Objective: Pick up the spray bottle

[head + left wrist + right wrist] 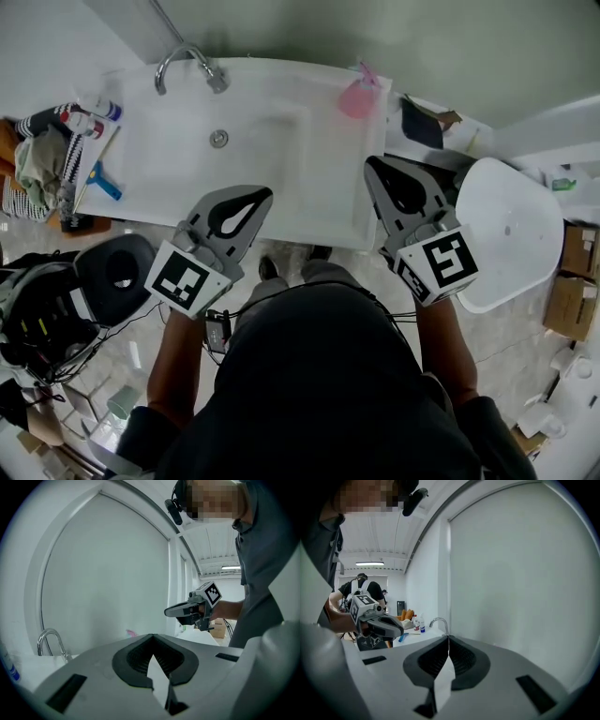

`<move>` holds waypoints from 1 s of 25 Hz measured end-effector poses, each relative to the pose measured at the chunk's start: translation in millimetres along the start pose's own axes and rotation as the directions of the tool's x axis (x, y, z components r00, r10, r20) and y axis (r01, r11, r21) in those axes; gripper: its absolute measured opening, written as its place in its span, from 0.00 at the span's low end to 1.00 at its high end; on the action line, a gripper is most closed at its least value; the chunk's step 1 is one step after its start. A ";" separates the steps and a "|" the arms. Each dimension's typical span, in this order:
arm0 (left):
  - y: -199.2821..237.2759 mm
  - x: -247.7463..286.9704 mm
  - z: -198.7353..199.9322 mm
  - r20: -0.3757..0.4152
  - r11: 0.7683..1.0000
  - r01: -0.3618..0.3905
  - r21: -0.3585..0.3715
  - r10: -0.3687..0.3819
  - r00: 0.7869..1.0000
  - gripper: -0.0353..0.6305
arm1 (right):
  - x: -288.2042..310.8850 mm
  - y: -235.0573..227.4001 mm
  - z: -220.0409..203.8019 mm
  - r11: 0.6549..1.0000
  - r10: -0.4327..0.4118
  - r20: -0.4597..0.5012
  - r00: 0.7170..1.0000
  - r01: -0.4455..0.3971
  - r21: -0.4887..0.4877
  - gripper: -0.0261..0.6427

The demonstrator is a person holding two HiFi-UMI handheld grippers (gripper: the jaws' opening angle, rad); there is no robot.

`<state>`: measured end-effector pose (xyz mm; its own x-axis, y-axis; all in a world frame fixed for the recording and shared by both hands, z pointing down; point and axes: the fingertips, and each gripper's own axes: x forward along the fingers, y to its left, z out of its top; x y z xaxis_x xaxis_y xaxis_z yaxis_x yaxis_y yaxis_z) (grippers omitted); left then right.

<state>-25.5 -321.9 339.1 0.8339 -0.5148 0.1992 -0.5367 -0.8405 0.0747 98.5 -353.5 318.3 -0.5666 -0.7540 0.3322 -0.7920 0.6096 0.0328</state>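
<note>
Pink spray bottle (pixel 357 97) on the sink's (pixel 281 122) far right corner, ahead of the nearer right gripper (pixel 374 166); left gripper (pixel 262 195) is farther. Both jaws pressed together, empty.

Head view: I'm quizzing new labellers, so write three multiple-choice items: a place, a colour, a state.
1. The spray bottle stands: A on the sink's back right corner; B in the basin; C on the floor.
2. The sink is: A black; B white; C green.
3. The right gripper is: A open; B shut on the bottle; C shut, empty.
Key: 1 A, it sits on that corner of the rim; 2 B, basin and rim are white; 3 C, its jaws meet with nothing between.
</note>
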 end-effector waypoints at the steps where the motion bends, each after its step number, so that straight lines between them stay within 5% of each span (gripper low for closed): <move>1: -0.4 5.2 0.0 -0.004 1.000 -0.005 -0.004 0.005 1.000 0.06 | 2.6 -6.2 -1.4 1.000 0.008 -0.001 1.000 -0.008 -0.002 0.05; 14: -9.4 49.6 -3.9 -0.055 0.998 -0.065 -0.011 0.065 0.996 0.06 | 36.9 -67.8 -19.8 0.997 0.076 -0.008 0.997 -0.076 -0.014 0.05; 25: 22.8 58.1 -23.3 -0.110 0.998 -0.002 -0.063 -0.005 0.994 0.06 | 85.0 -105.6 -51.2 0.999 -0.012 -0.089 0.996 0.016 0.036 0.06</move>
<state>7.8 -367.0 375.2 0.8176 -0.4886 0.3047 -0.5451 -0.8273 0.1360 145.6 -469.4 391.3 -0.5342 -0.7368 0.4144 -0.8085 0.5885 0.0040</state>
